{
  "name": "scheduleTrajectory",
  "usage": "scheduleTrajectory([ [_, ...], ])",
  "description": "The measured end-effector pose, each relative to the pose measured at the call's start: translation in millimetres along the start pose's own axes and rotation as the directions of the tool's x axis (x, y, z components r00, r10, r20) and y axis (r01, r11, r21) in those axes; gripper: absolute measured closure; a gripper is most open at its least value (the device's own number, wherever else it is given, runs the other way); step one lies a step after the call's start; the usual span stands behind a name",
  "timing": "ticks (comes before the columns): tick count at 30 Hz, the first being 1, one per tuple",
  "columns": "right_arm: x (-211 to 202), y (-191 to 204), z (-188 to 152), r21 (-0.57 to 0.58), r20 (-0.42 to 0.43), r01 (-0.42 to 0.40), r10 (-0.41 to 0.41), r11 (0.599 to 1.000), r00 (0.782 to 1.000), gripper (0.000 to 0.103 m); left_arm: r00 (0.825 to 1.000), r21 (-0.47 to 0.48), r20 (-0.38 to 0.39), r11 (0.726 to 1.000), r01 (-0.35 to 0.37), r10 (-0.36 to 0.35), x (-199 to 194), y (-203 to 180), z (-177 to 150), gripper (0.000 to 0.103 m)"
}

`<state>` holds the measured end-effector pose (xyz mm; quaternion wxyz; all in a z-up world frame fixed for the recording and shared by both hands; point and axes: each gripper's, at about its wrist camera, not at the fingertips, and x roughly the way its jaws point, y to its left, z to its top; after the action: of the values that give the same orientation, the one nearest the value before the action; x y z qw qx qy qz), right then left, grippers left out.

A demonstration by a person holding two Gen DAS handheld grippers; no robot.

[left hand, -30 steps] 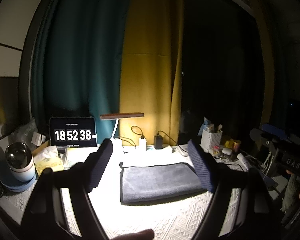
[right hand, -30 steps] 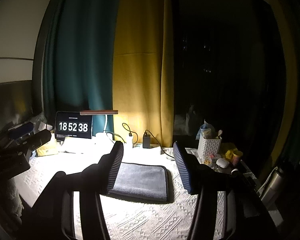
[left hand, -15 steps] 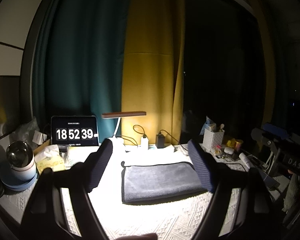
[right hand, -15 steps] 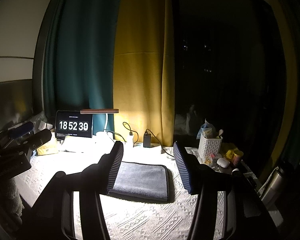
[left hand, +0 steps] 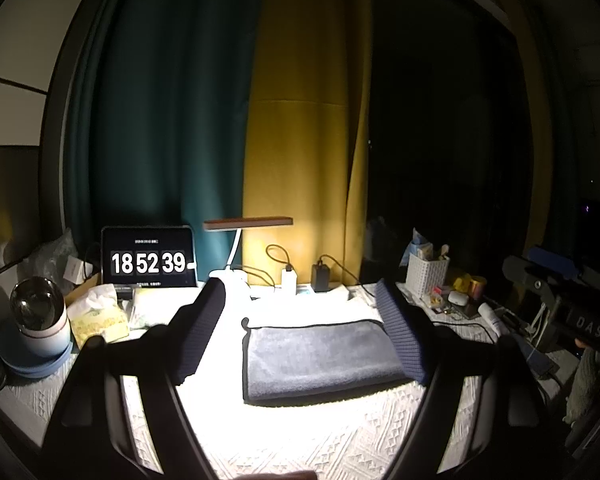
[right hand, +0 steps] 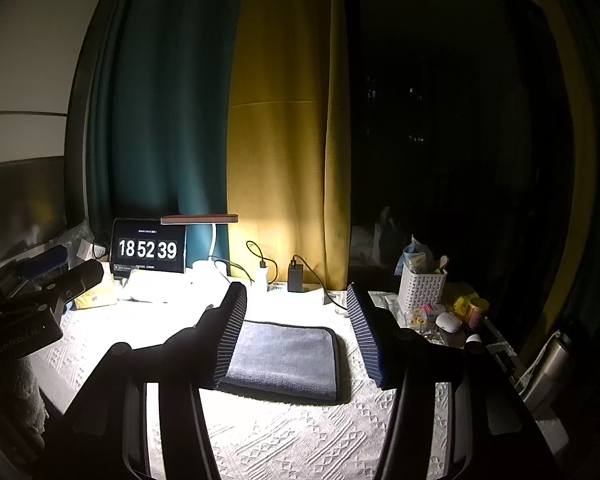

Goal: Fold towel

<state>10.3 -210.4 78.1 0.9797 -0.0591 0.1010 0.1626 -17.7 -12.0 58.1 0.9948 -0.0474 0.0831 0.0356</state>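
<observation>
The table (left hand: 308, 436), covered in a white patterned cloth, carries the grey towel (left hand: 320, 354) under the desk lamp (left hand: 248, 223). The towel lies flat and folded into a rectangle, its long axis running left to right across the table, with a dark hem along its far and left edges in the left wrist view. The left hand-held gripper (left hand: 300, 334) hovers above it with jaws spread wide, holding nothing; the right hand-held gripper (right hand: 296, 332) hovers likewise, wide and empty, the towel (right hand: 284, 354) seen between its fingers. A clock screen (left hand: 148, 258) at the back reads 18 52 39. Compared with a second ago, the towel lies as before, both grippers have barely shifted, and the clock has advanced from 38.
</observation>
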Motion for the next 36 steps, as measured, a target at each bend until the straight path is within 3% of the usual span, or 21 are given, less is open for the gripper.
scheduleTrajectory([
  [36,5.3,1.6,-6.3,0.002,-0.008,-0.001,0.001,1.0,1.0,0.048,1.0,-0.004,-0.007,1.0,0.001,-0.001,2.7,2.5,-1.5,0.025],
])
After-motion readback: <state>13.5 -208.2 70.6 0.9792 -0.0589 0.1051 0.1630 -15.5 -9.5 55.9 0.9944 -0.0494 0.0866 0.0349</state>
